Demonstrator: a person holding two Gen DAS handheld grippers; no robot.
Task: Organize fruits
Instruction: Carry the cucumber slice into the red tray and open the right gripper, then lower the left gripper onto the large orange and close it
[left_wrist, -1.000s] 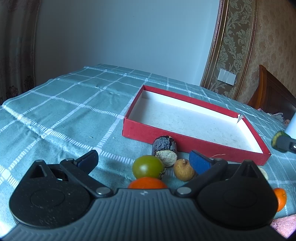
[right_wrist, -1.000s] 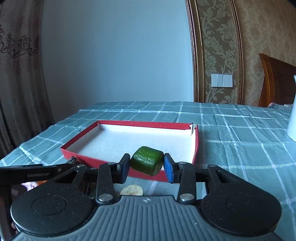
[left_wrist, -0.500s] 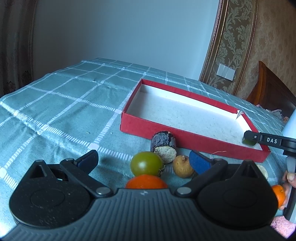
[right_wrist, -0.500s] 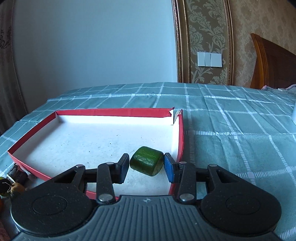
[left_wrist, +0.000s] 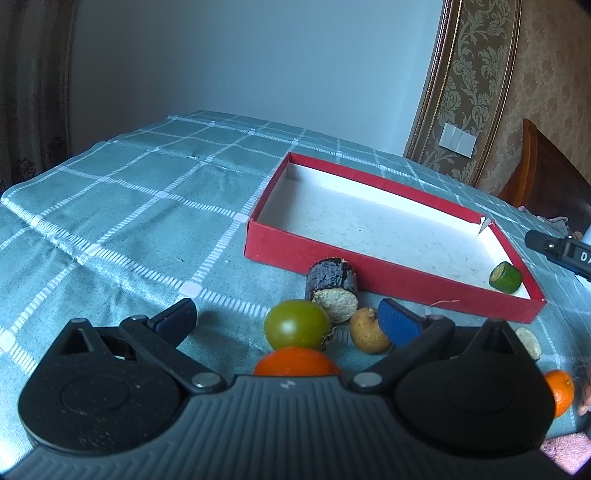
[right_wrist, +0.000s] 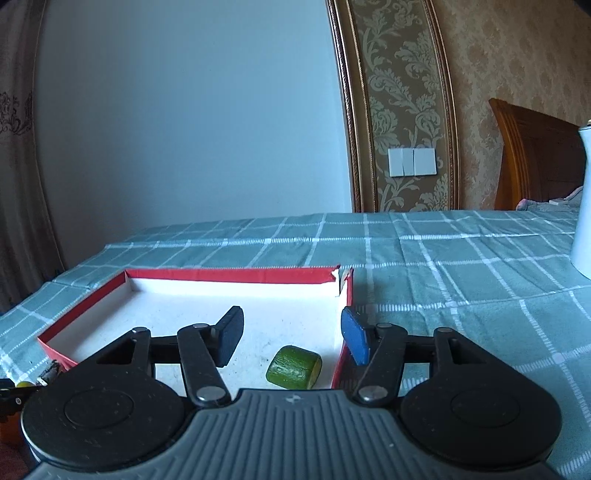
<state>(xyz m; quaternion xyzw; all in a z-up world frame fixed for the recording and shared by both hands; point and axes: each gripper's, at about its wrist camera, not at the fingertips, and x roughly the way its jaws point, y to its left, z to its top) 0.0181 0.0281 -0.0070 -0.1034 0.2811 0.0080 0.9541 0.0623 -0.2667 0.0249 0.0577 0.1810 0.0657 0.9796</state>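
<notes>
A green cucumber piece (right_wrist: 294, 367) lies on the white floor of the red box (right_wrist: 229, 274), in its near right corner; it also shows as the cucumber piece (left_wrist: 505, 277) in the left wrist view. My right gripper (right_wrist: 291, 334) hangs just above it, jaws opening, pads clear of the piece. My left gripper (left_wrist: 286, 317) stands open over loose fruit in front of the red box (left_wrist: 369, 278): a green tomato (left_wrist: 296, 324), an orange tomato (left_wrist: 297, 362), a small tan fruit (left_wrist: 367, 331) and a dark cut chunk (left_wrist: 332, 288).
A tangerine (left_wrist: 560, 392) and a pale slice (left_wrist: 529, 338) lie at the right of the left wrist view. A white jug (right_wrist: 583, 206) stands far right on the checked green tablecloth (right_wrist: 461, 280). A wooden headboard (right_wrist: 535, 158) rises behind.
My right gripper carried the cucumber piece over the box rim, lowered it and opened; the piece now lies on the box floor. The left gripper has stayed put.
</notes>
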